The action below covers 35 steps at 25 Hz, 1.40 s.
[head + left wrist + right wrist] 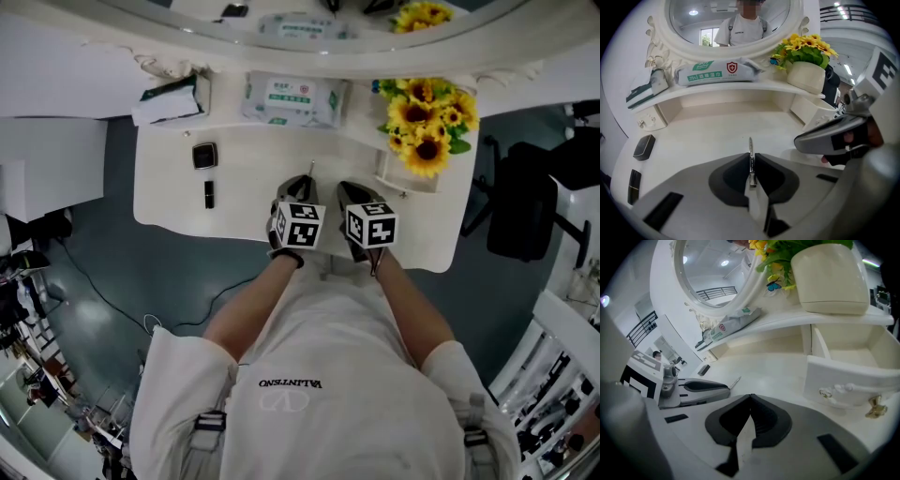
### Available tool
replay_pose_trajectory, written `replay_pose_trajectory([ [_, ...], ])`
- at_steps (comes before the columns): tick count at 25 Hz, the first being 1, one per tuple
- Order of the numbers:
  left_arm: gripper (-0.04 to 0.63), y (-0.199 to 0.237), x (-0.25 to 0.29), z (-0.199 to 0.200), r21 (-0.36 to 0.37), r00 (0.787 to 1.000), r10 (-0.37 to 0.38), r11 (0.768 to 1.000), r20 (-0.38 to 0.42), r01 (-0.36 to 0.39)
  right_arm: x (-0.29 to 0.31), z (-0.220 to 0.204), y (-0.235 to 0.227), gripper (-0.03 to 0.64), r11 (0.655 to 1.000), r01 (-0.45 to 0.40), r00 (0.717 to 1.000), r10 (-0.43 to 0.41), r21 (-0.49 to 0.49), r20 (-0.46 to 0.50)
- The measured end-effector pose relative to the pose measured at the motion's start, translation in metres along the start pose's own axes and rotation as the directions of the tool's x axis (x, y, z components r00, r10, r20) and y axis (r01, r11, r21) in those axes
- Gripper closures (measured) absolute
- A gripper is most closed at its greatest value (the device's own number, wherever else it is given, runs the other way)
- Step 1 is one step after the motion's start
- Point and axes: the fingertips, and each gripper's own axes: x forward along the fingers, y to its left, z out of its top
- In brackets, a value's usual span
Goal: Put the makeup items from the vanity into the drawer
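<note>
Nearest, the left tool (751, 158) is clenched on a thin metal makeup stick (750, 144), whose tip pokes forward past the pads, low over the white table (717, 126). Just to its right, the right tool (750, 404) has its jaws pressed together with nothing between them. Beyond that one, the small drawer (843, 373) stands pulled open at the table's right side, under the shelf that carries the flower pot (829, 277); what shows of its inside looks bare. The step in hand seems to be carrying the stick across to that drawer. The piece is slim and could pivot or slip, so the grip wants to be firm and the wrist level. Bring it over the drawer's front wall, lower it well inside, and only then release. The right tool should keep clear of that path. Farther left on the table, a black compact (643, 146) and a black lipstick-like tube (633, 185) lie well apart from the drawer, not yet put away.
</note>
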Motion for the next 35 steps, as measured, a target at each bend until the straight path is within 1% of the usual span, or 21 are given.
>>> replay_pose_trajectory([
  [5,0.561,-0.001,0.001,0.0,-0.011,1.0,0.0,1.0,0.0,0.0,-0.003,0.0,-0.001,0.604,1.0,-0.001,1.0,0.001,0.005,0.007],
  [9,0.564,0.002,-0.003,0.002,-0.02,1.0,-0.002,1.0,0.015,0.002,-0.006,0.0,0.0,0.604,1.0,-0.004,1.0,0.004,0.008,0.009],
  [13,0.565,-0.003,-0.01,0.006,-0.025,0.999,-0.024,0.999,0.033,0.025,-0.012,0.005,0.005,0.604,1.0,-0.009,0.999,0.009,0.005,0.031],
  [16,0.565,-0.009,-0.014,0.006,-0.021,0.999,-0.04,0.999,0.031,0.041,-0.016,0.007,0.005,0.604,1.0,-0.001,0.999,0.001,0.011,0.047],
  [19,0.565,-0.019,-0.018,0.006,-0.025,0.998,-0.062,0.998,0.02,0.063,-0.024,0.008,0.002,0.604,1.0,0.008,0.998,-0.01,0.021,0.063],
  [24,0.565,-0.038,-0.027,0.022,-0.034,0.994,-0.092,0.995,0.05,0.094,-0.043,0.018,0.0,0.604,0.999,0.019,0.992,-0.024,0.037,0.12],
  [29,0.565,-0.06,-0.036,0.036,-0.015,0.99,-0.129,0.991,0.063,0.13,-0.06,0.027,-0.001,0.604,0.997,0.04,0.986,-0.049,0.059,0.162],
  [35,0.565,-0.088,-0.044,0.056,0.015,0.981,-0.169,0.986,0.096,0.168,-0.085,0.035,-0.007,0.604,0.995,0.05,0.974,-0.068,0.084,0.216],
])
